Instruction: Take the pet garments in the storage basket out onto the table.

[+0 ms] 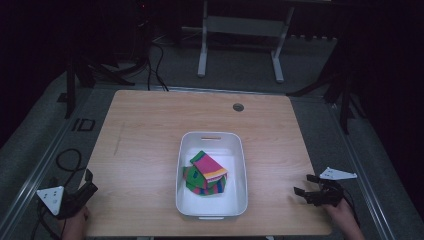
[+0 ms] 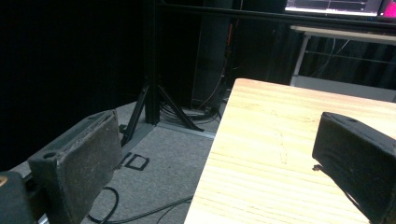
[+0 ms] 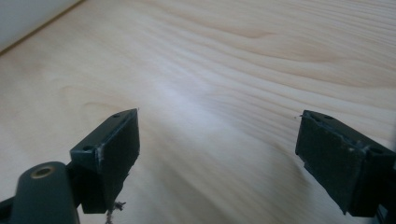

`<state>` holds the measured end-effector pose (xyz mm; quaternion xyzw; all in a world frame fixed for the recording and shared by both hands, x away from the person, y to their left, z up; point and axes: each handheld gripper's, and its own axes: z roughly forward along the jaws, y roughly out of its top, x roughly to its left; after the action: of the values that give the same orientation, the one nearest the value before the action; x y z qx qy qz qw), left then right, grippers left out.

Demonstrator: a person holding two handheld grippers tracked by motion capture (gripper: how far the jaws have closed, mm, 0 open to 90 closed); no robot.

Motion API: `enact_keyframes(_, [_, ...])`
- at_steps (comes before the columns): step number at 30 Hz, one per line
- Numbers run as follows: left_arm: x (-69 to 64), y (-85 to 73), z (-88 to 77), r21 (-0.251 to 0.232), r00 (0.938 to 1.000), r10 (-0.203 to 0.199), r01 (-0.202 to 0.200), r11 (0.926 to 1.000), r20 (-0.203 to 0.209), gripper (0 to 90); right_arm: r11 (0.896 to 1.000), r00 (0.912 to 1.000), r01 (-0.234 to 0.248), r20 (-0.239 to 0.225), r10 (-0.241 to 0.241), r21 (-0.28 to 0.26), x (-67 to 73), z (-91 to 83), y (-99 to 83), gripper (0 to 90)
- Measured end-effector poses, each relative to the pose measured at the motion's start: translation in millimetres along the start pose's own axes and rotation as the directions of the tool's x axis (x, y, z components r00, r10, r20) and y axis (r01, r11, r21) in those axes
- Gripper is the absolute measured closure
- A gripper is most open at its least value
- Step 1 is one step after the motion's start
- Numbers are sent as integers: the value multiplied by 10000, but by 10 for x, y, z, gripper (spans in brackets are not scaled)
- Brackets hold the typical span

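Note:
A white plastic bin point(image 1: 212, 172) stands near the front middle of the wooden table point(image 1: 150, 135). Inside it lies a pile of folded, brightly striped cloth point(image 1: 206, 175) in pink, green and blue. My left gripper point(image 1: 86, 184) rests open at the table's front left corner, well apart from the bin. In the left gripper view its jaws point(image 2: 219, 163) are wide apart over the table's left edge with nothing between them. My right gripper point(image 1: 305, 186) sits open at the front right, and its jaws point(image 3: 217, 154) frame bare wood.
A round cable hole point(image 1: 238, 107) lies at the table's back right. Black cables point(image 1: 67, 160) coil on the grey floor to the left. Tripod legs point(image 2: 154, 105) and a white desk frame point(image 1: 240, 30) stand beyond the table. A corner of the bin point(image 3: 28, 18) shows in the right gripper view.

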<state>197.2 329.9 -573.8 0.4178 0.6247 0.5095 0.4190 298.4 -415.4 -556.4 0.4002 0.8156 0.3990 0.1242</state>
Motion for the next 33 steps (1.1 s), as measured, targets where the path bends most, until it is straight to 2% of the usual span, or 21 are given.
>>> enact_keyframes(2, [2, 1, 1, 18, 10000, -14, 14, 10000, 6, 19, 9995, 9989, 294, -375, -289, 131, 46, 23, 32, 136])
enact_keyframes(3, [2, 1, 1, 18, 10000, -14, 14, 10000, 6, 19, 9995, 9989, 294, -375, -289, 131, 46, 23, 32, 136])
enact_keyframes(6, [2, 0, -1, -9, 10000, -4, 4, 10000, 25, 19, 9966, 9925, 616, -1094, -553, 548, 161, 99, 109, 136])
enact_keyframes(9, [2, 0, -2, -10, 10000, 2, -2, 10000, 27, 19, 9938, 9891, 796, -1303, -690, 776, 214, 142, 146, 136])
enact_keyframes(12, [4, 0, -2, -10, 10000, -9, 9, 10000, 43, 19, 9868, 9808, 1220, -1654, -1033, 1069, 311, 214, 212, 136])
enact_keyframes(17, [4, 0, -2, -4, 10000, -9, 9, 10000, 59, 19, 9779, 9659, 1704, -2167, -1415, 1212, 432, 284, 327, 139])
enact_keyframes(22, [2, 0, -1, -5, 10000, 21, -21, 10000, 67, 19, 9639, 9448, 2266, -2719, -1828, 1395, 576, 333, 453, 140])
enact_keyframes(27, [4, -1, -3, -11, 10000, 9, -9, 10000, 80, 19, 9456, 9141, 3022, -3181, -2514, 1209, 732, 345, 589, 143])
enact_keyframes(33, [6, 0, -2, 9, 10000, -5, 5, 10000, 94, 19, 9245, 8795, 3643, -3679, -3020, 1120, 906, 323, 770, 143])
